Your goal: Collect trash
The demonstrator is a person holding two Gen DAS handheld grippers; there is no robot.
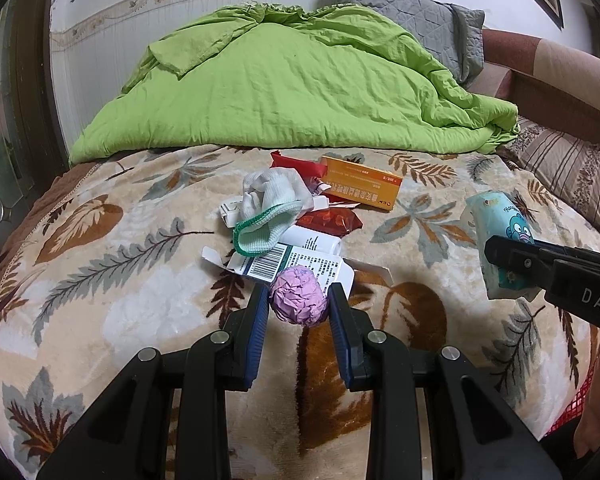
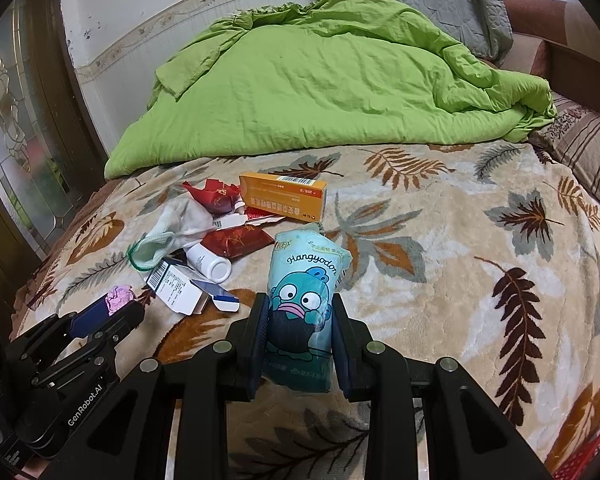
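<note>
My left gripper (image 1: 299, 300) is shut on a crumpled pink paper ball (image 1: 299, 297), held just above the leaf-patterned blanket (image 1: 112, 320). My right gripper (image 2: 299, 308) is shut on a blue tissue pack (image 2: 306, 300) with a cartoon fish; the same tissue pack (image 1: 496, 236) shows at the right of the left wrist view. Beyond lies a trash pile: a white sock (image 1: 268, 212), an orange box (image 1: 360, 184), red wrappers (image 1: 330, 222), a white bottle (image 2: 208, 262) and a flattened carton (image 1: 296, 264).
A rumpled green quilt (image 1: 284, 88) covers the far half of the bed, with a grey pillow (image 1: 416, 20) behind it. A striped pillow (image 2: 588, 156) lies at the right. A red mesh item (image 2: 592, 456) shows at the lower right edge. A glass-panelled door (image 2: 16, 128) stands left.
</note>
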